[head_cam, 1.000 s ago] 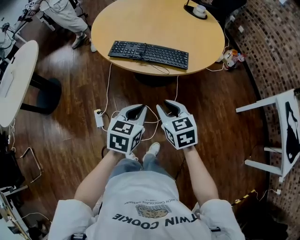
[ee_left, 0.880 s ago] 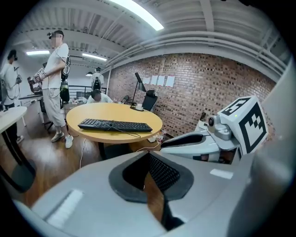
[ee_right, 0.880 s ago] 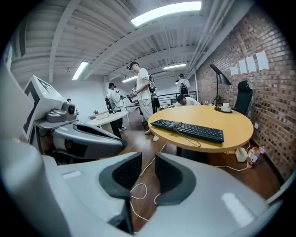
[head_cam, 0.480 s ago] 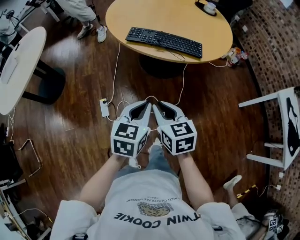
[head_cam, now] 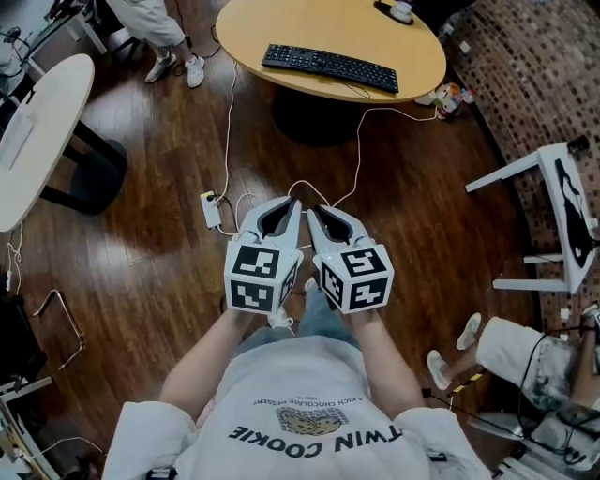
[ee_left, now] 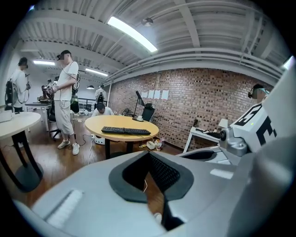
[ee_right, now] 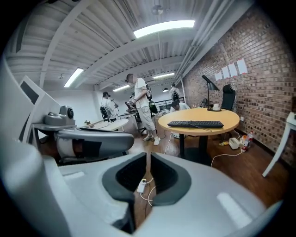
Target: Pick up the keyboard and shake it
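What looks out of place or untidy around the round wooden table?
Nothing is spilled or broken. The black keyboard lies flat near the edge of the round wooden table. The untidy part is below: white cables trail loosely across the dark wood floor to a white power strip.

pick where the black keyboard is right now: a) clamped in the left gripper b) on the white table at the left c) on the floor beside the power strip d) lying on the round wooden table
d: the keyboard lies flat near the front edge of the round wooden table, with a stretch of bare floor between it and the person.
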Tool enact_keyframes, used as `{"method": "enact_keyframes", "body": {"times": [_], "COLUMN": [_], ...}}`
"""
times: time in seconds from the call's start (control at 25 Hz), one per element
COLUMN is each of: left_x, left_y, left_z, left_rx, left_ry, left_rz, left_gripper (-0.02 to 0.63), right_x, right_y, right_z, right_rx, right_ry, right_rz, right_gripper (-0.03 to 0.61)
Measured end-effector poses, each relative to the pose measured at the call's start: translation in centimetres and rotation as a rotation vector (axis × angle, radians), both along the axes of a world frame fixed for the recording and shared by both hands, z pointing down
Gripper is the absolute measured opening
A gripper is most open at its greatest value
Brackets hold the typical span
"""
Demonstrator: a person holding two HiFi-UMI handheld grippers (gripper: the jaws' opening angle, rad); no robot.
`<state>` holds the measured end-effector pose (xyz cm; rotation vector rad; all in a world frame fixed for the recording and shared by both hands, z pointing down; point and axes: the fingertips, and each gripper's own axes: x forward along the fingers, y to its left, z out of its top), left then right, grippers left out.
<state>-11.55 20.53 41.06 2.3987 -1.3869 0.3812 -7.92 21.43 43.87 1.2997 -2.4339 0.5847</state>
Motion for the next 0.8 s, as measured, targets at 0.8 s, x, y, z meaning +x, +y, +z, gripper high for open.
{"method": "enact_keyframes", "body": {"times": [0.8], "left_x": [1.4], "left_y": [6.8], "left_z": [-1.4], "left_rx": [0.01], "left_ry": [0.023], "left_rz": [0.097], "left_gripper": [0.008], "right_x": [0.2], "right_y": [6.6], "right_z": [-2.7], "right_rx": [0.032], "right_ry": [0.055], "right_rz": [0.099], "right_gripper": [0.025]}}
